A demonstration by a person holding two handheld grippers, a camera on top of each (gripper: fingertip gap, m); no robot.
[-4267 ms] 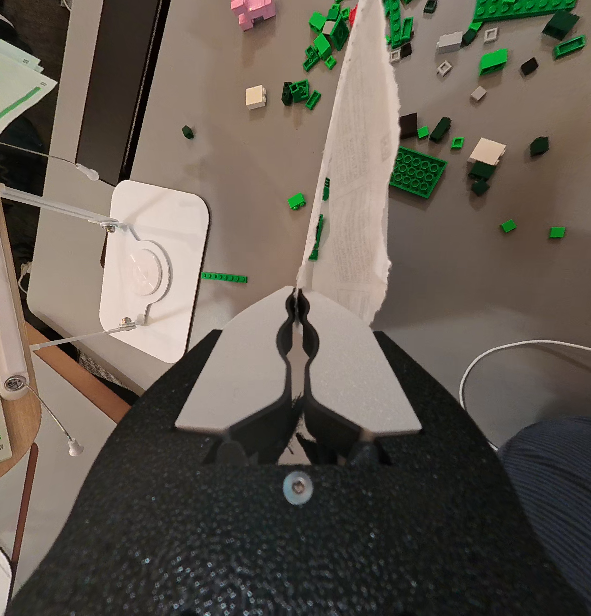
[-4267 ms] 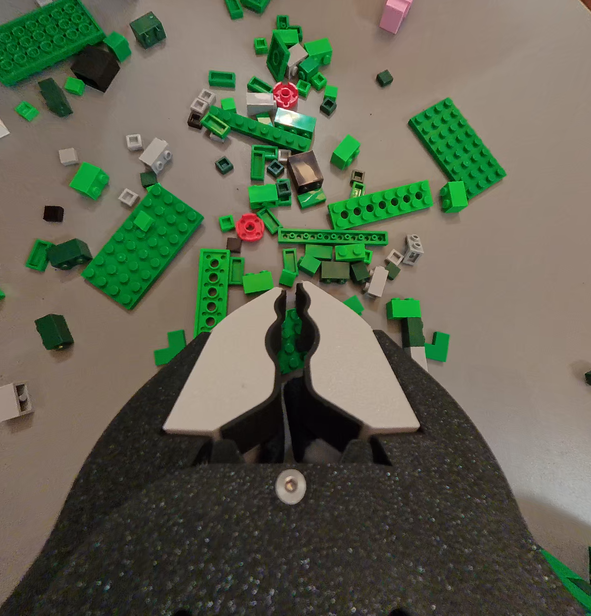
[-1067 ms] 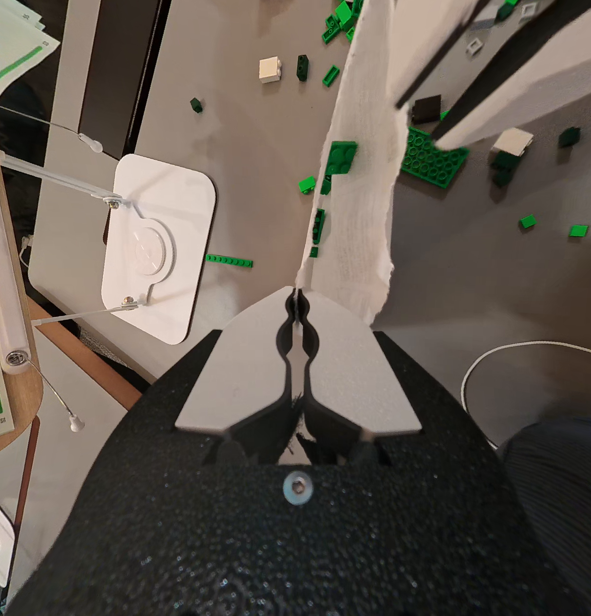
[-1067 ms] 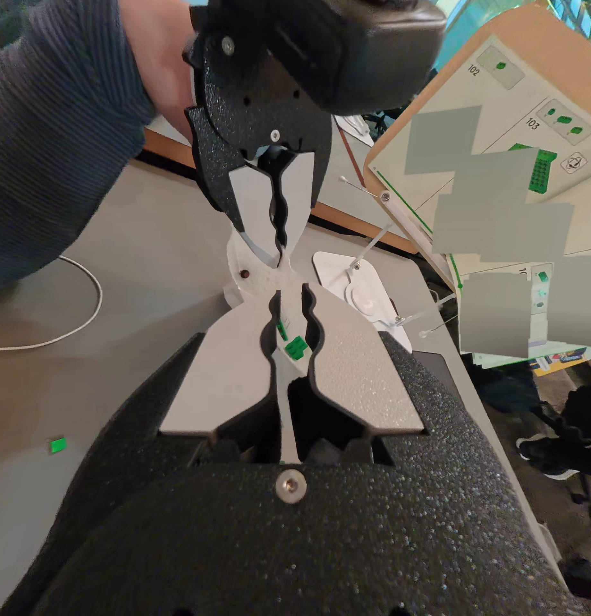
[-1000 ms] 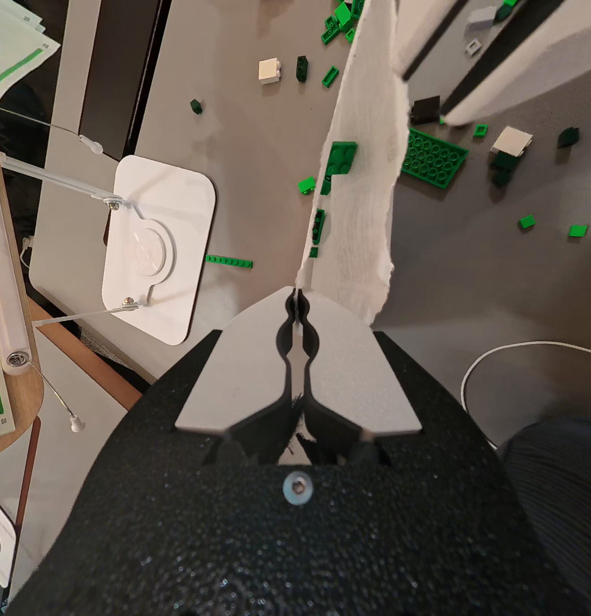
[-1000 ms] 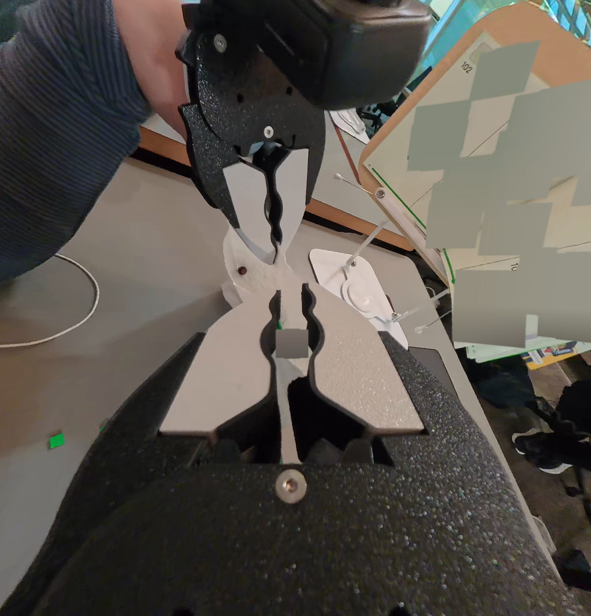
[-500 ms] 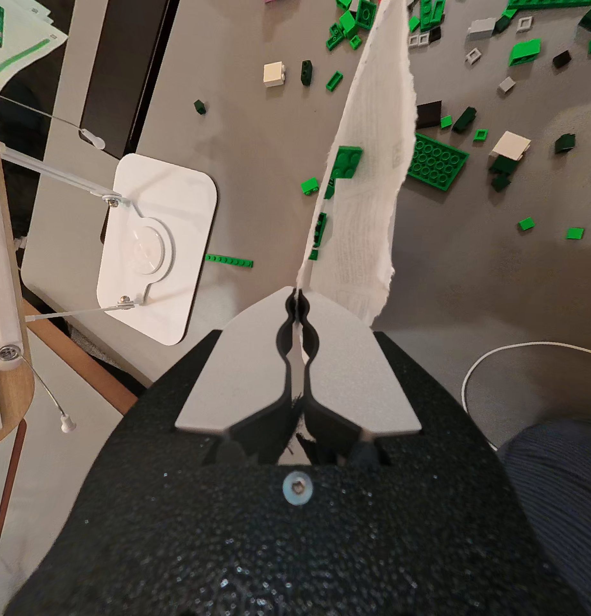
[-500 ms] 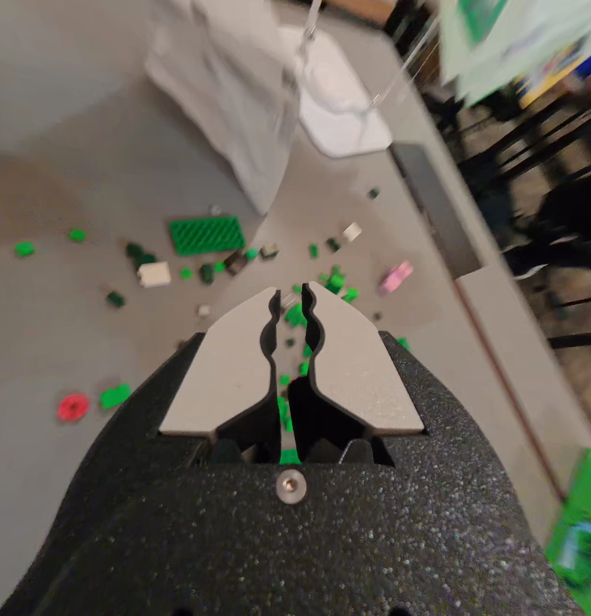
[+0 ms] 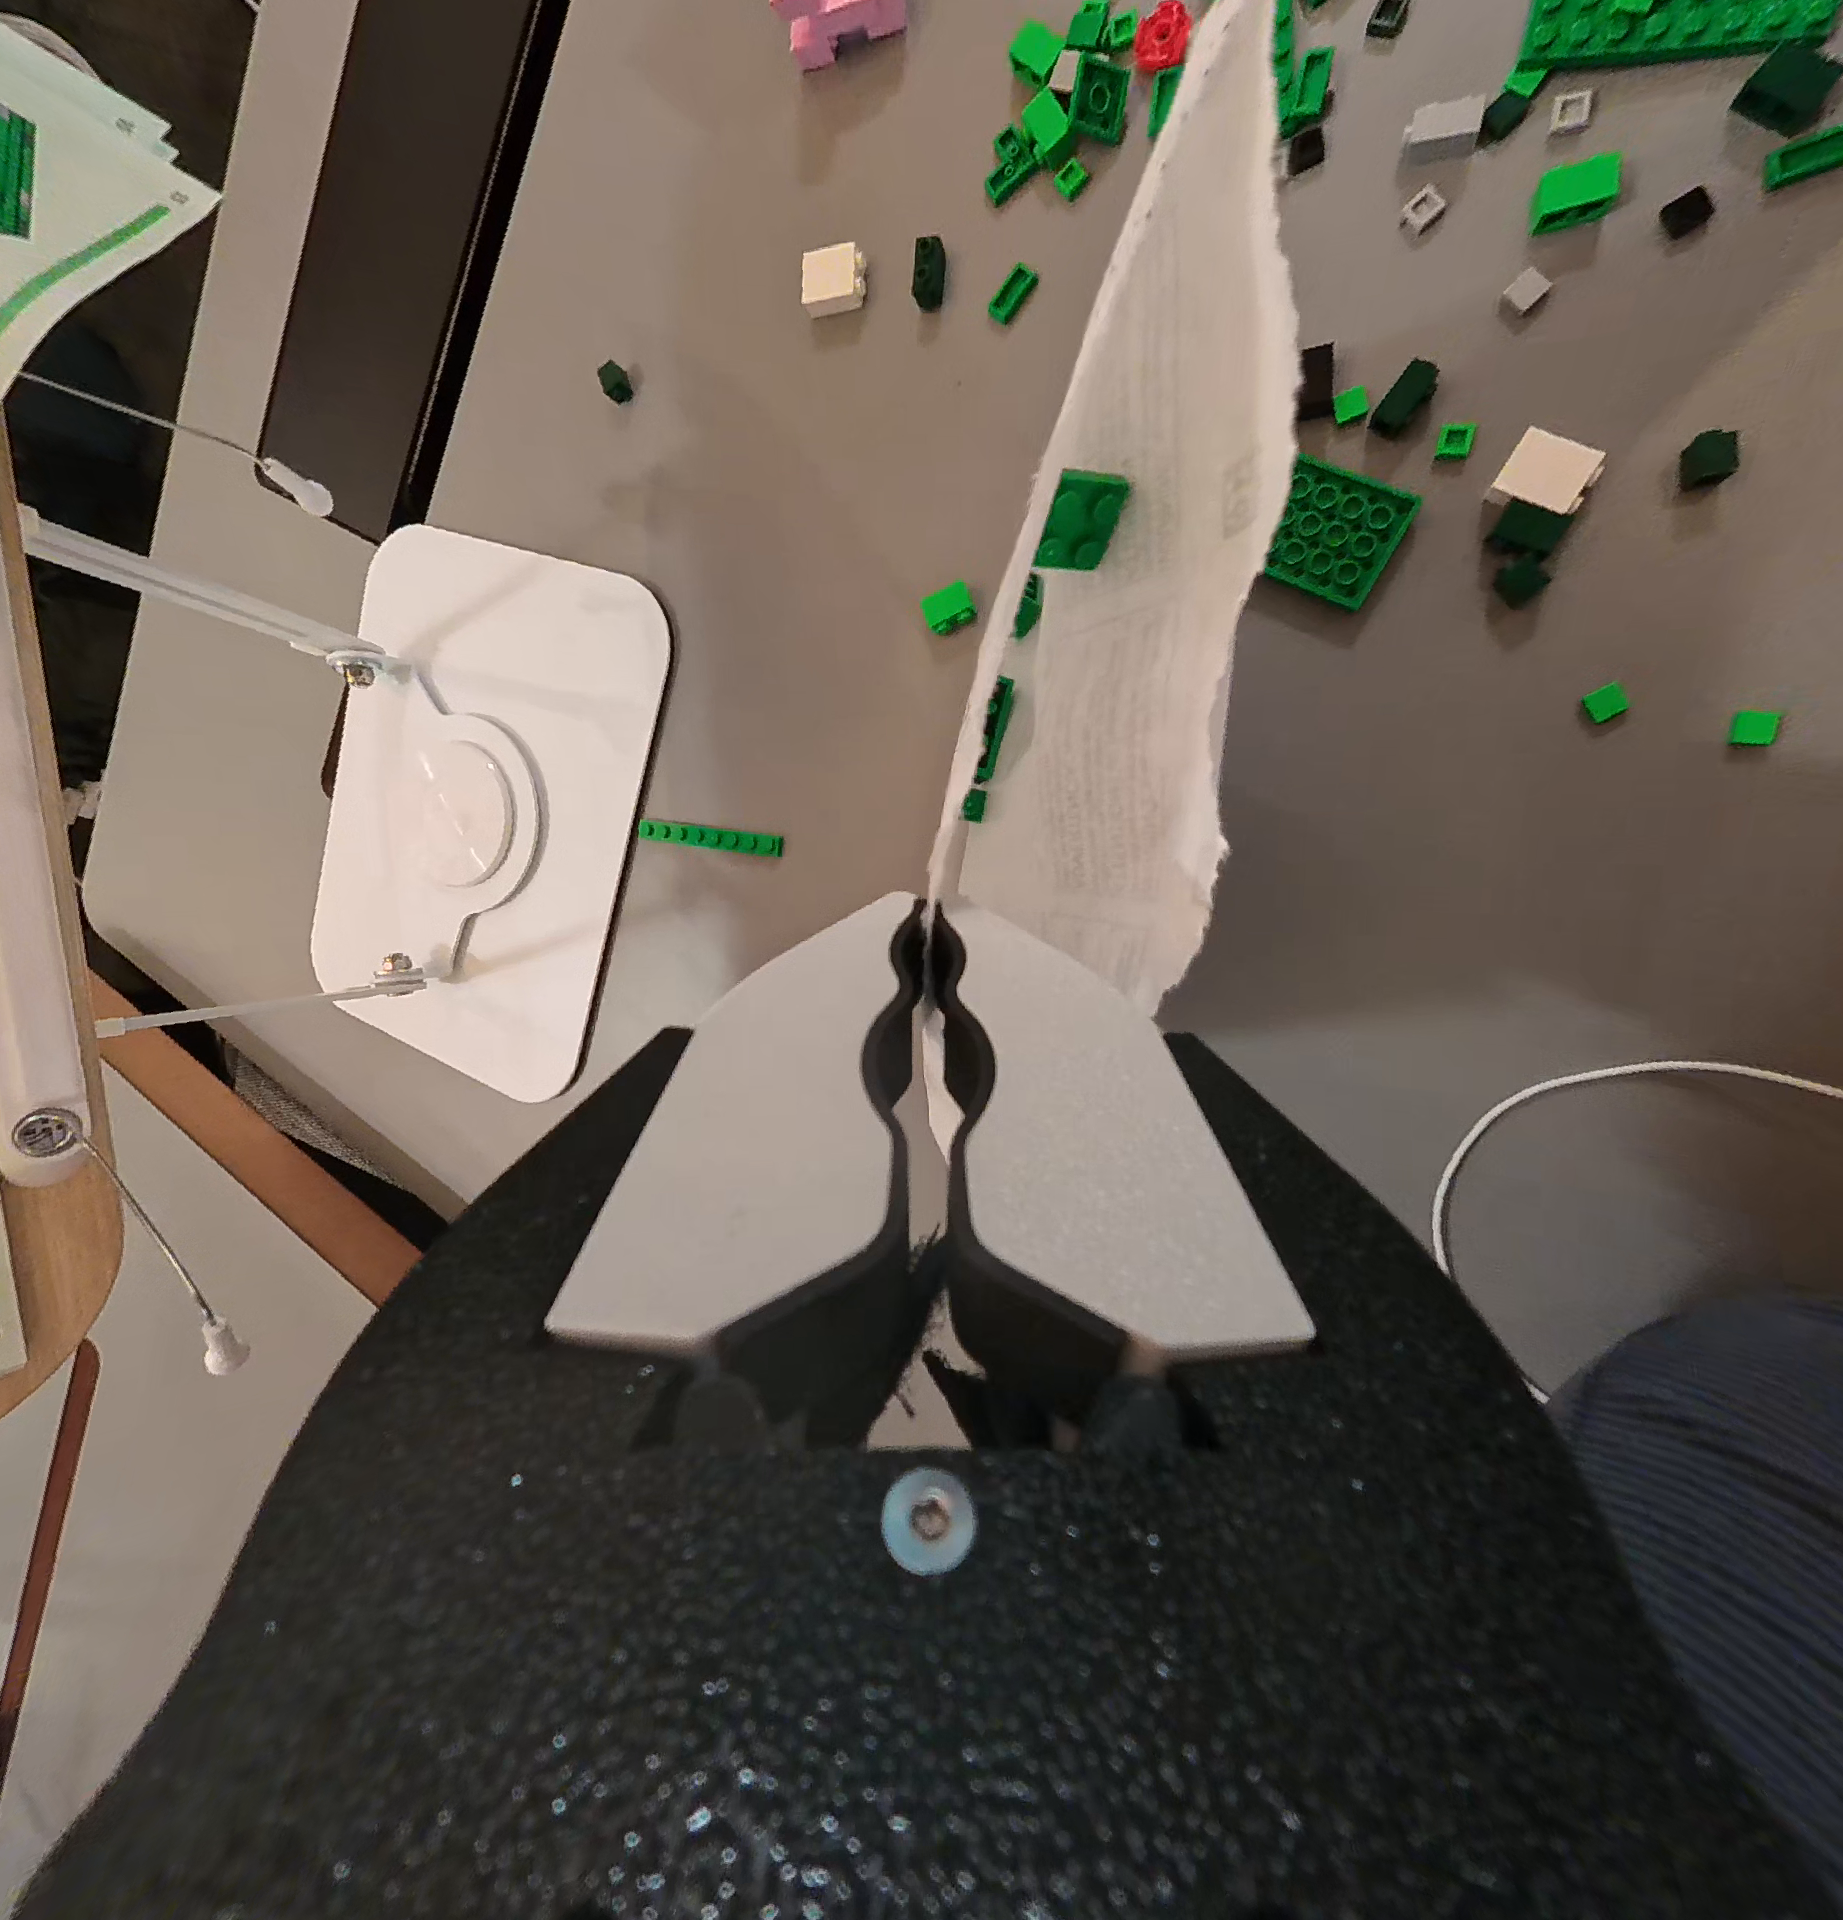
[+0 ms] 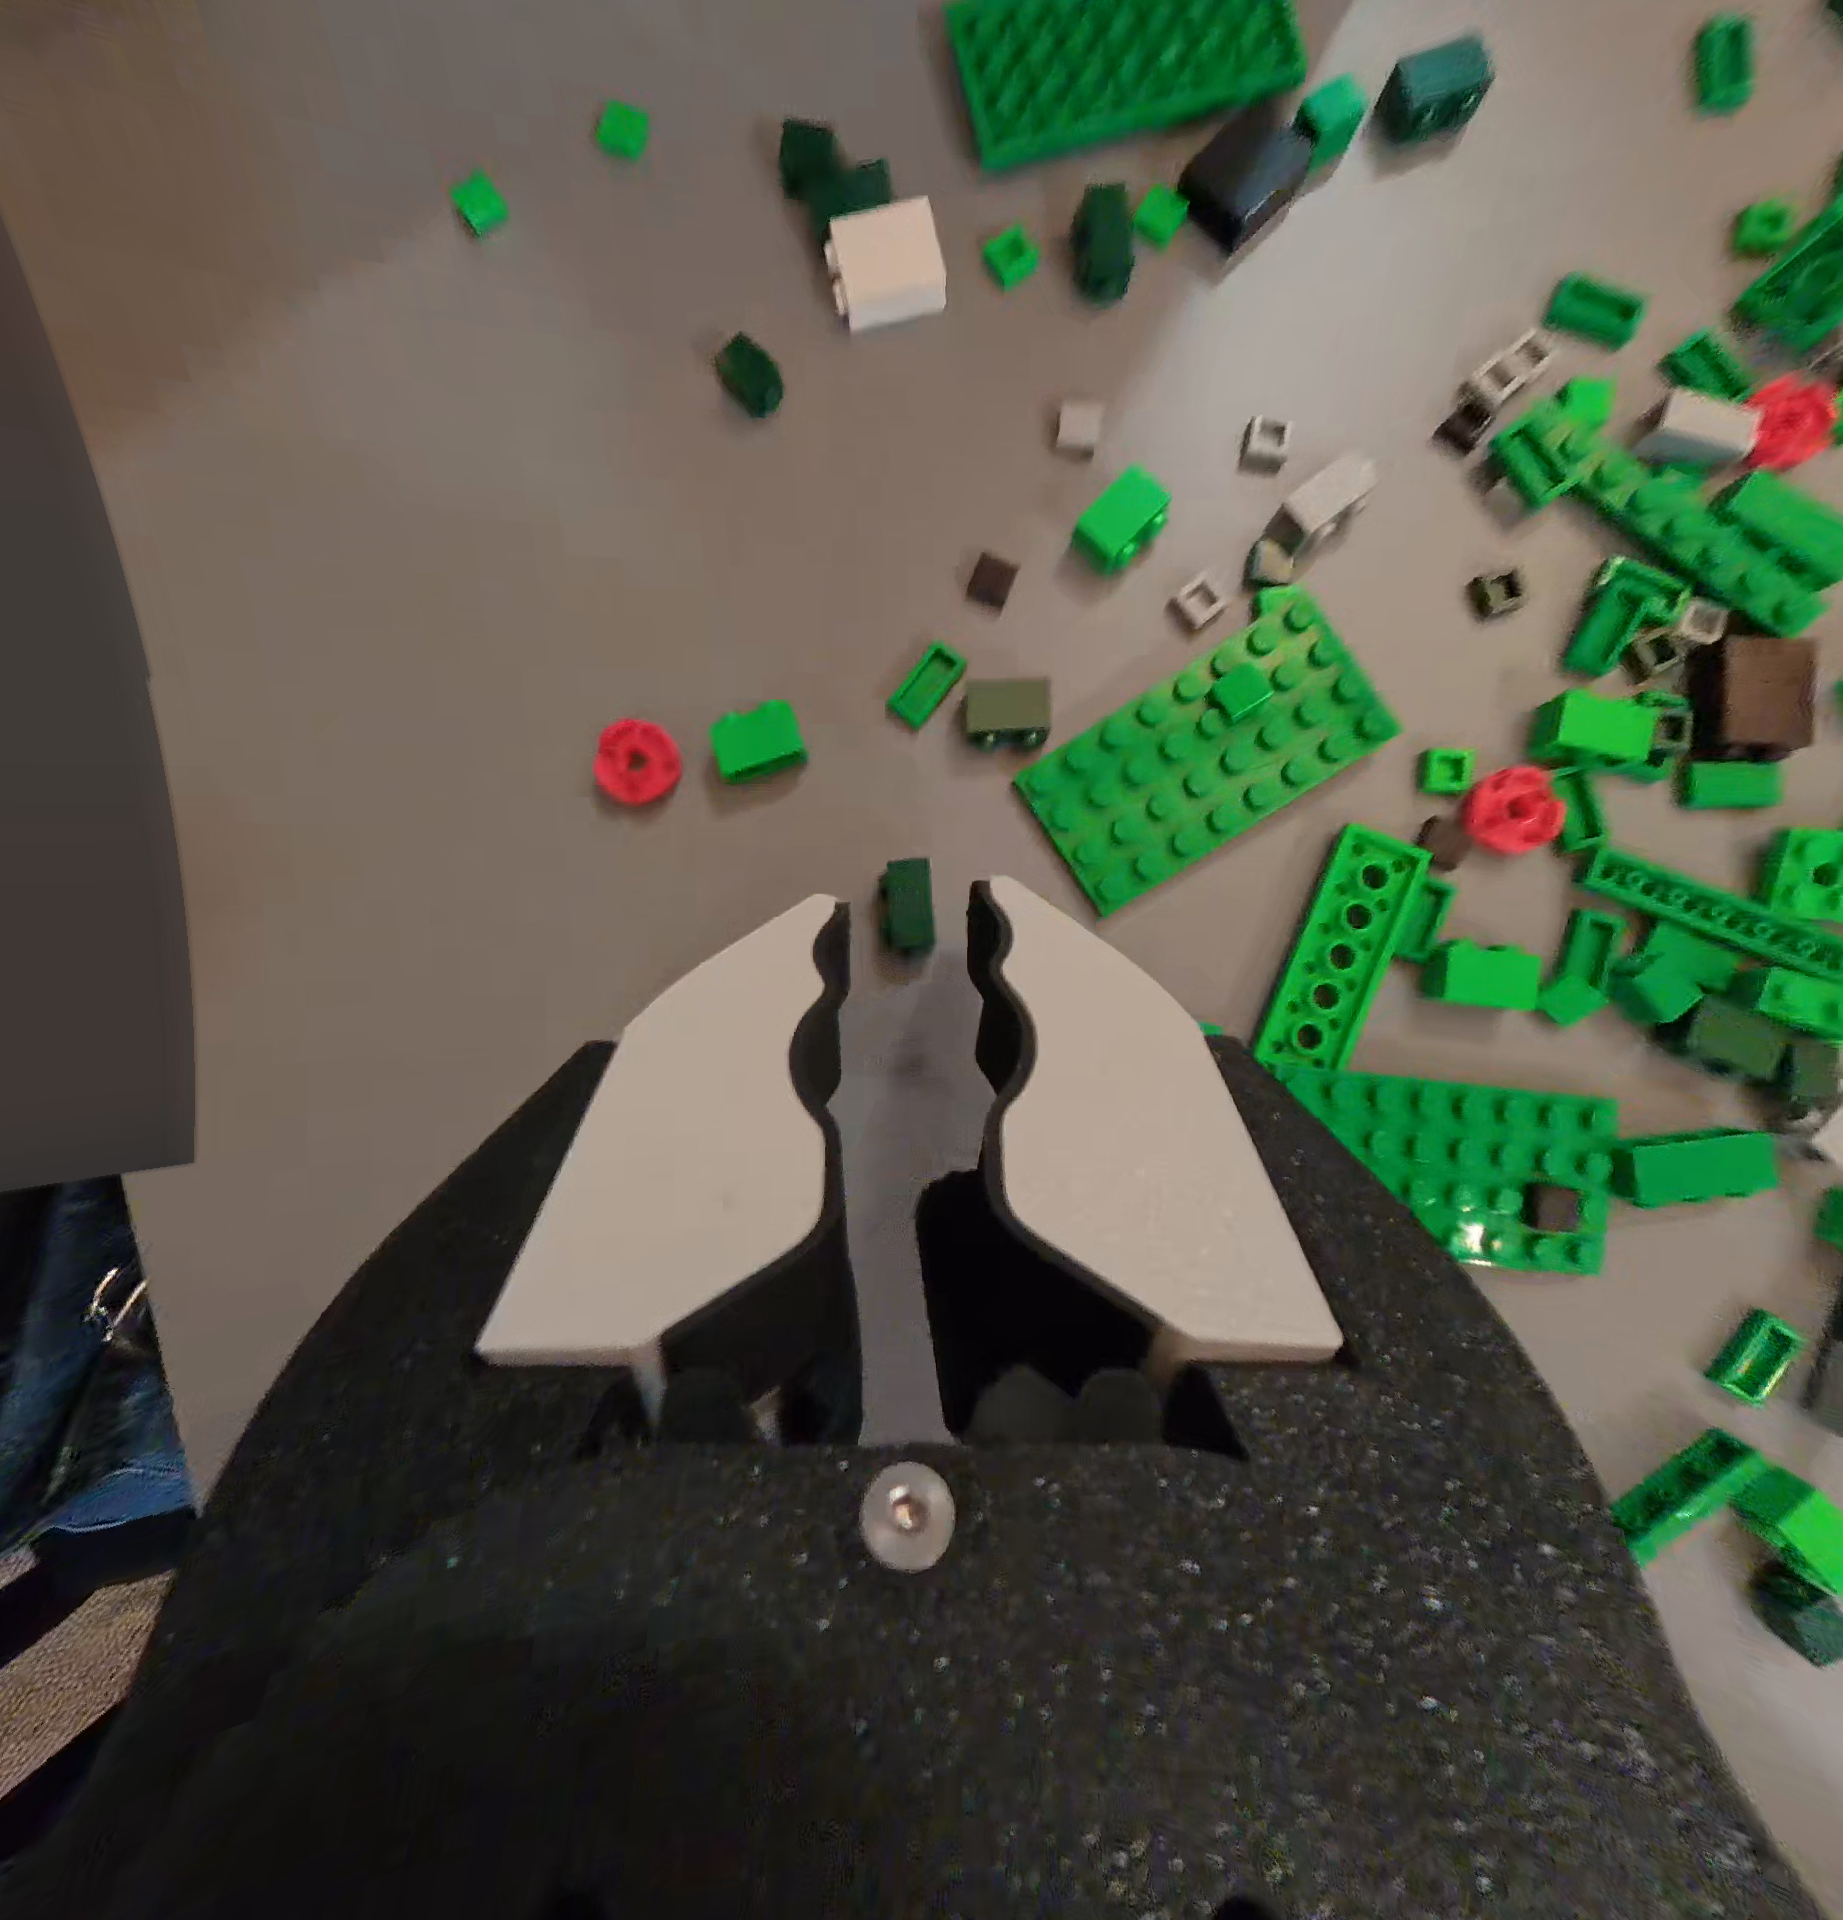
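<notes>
Left gripper (image 9: pixel 925 920) clenched on torn white paper bag (image 9: pixel 1156 540), ragged edge, held above grey counter (image 9: pixel 792 468); green square brick (image 9: pixel 1081 517) seen thru bag opening. Right gripper (image 10: pixel 909 902) parted, nothing held, dark green brick (image 10: pixel 906 902) seen betw. tips on counter. Bare room left of that brick; red round stud (image 10: pixel 636 762) farther left. Green studded plate (image 10: pixel 1208 743) to right, dense brick scatter beyond.
</notes>
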